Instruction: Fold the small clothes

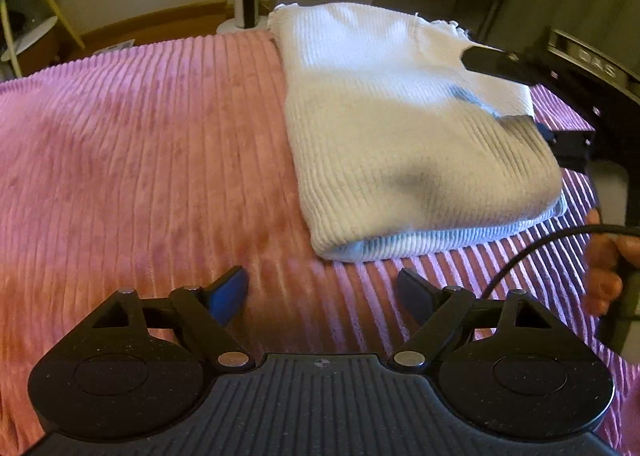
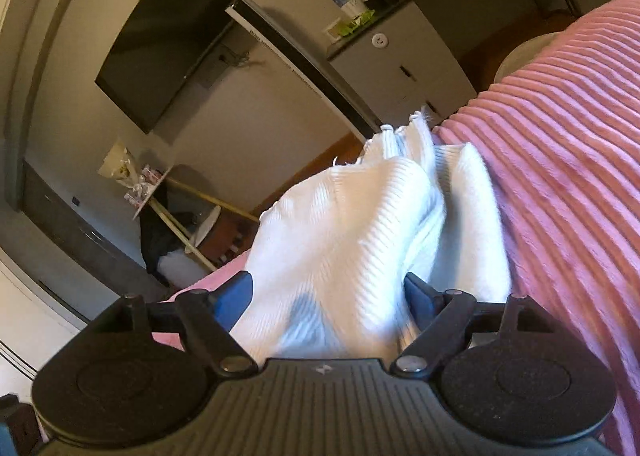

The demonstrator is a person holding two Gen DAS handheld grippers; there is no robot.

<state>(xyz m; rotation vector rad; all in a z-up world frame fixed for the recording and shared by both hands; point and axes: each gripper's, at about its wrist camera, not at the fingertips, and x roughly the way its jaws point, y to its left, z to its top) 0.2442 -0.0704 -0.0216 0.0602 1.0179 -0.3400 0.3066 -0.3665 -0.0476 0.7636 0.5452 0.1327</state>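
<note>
A white ribbed knit garment [image 1: 400, 128] lies folded on a pink ribbed blanket [image 1: 140, 144], right of centre in the left wrist view. My left gripper [image 1: 324, 288] is open over bare blanket, just short of the garment's near fold, with nothing between its fingers. My right gripper [image 1: 516, 96] reaches in from the right at the garment's far right edge. In the right wrist view the garment [image 2: 340, 224] bunches up between the blue pads of the right gripper [image 2: 328, 288], whose jaws stand wide and do not pinch the cloth.
A person's hand [image 1: 604, 276] and a black cable [image 1: 520, 252] are at the right edge. Beyond the blanket [image 2: 560, 136] stand a yellow-legged shelf [image 1: 24, 16], a wall television [image 2: 160, 44], grey cabinets [image 2: 400, 56] and a black box [image 1: 592, 60].
</note>
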